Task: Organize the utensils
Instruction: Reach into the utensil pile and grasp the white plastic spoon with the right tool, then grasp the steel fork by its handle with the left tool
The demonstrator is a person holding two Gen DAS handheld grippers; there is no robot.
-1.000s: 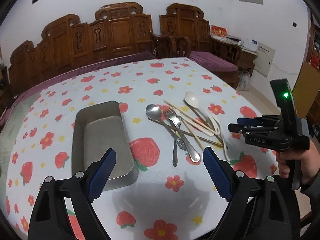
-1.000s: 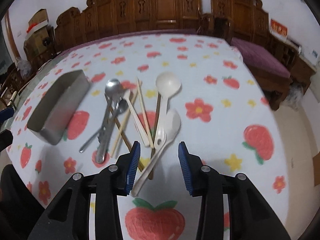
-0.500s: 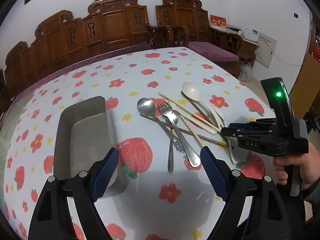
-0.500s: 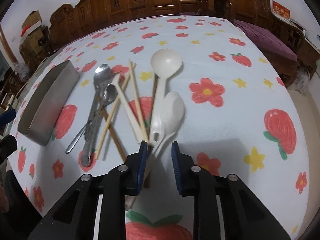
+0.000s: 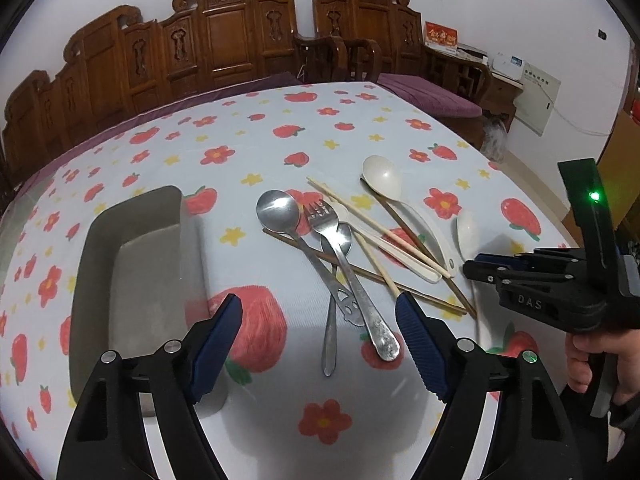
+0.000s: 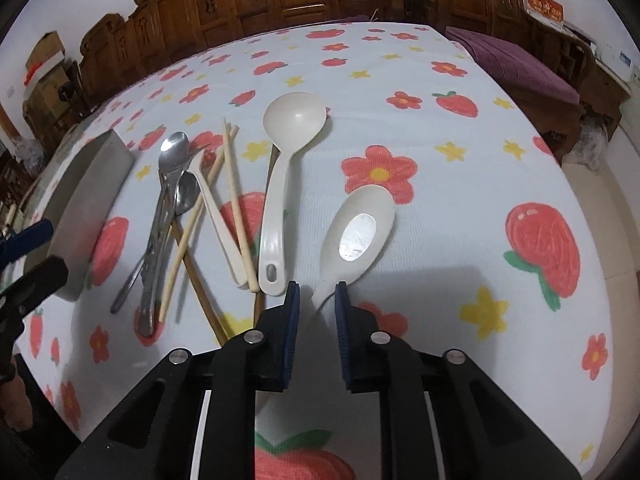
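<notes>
A pile of utensils lies on the strawberry-print tablecloth: a big metal spoon (image 5: 278,212), a metal fork (image 5: 320,216), wooden chopsticks (image 5: 380,226), a white ladle (image 6: 294,118) and a white rice spoon (image 6: 360,232). My right gripper (image 6: 317,286) is closing around the rice spoon's thin handle; the right pad touches it, while a slim gap shows on the left side. My left gripper (image 5: 318,300) hovers above the ends of the metal handles, wide open and narrowing slightly, with nothing between its pads. A grey metal tray (image 5: 136,280) stands empty to the left.
Carved wooden chairs (image 5: 232,40) and a purple-cushioned bench (image 5: 432,100) line the table's far side. A person's hand (image 5: 600,356) holds the right gripper at the table's right edge. The tray (image 6: 88,200) lies left of the pile.
The right gripper's jaws have narrowed from well apart to close around the rice spoon's handle, and it sank towards the table. The left gripper came lower and nearer to the metal handles.
</notes>
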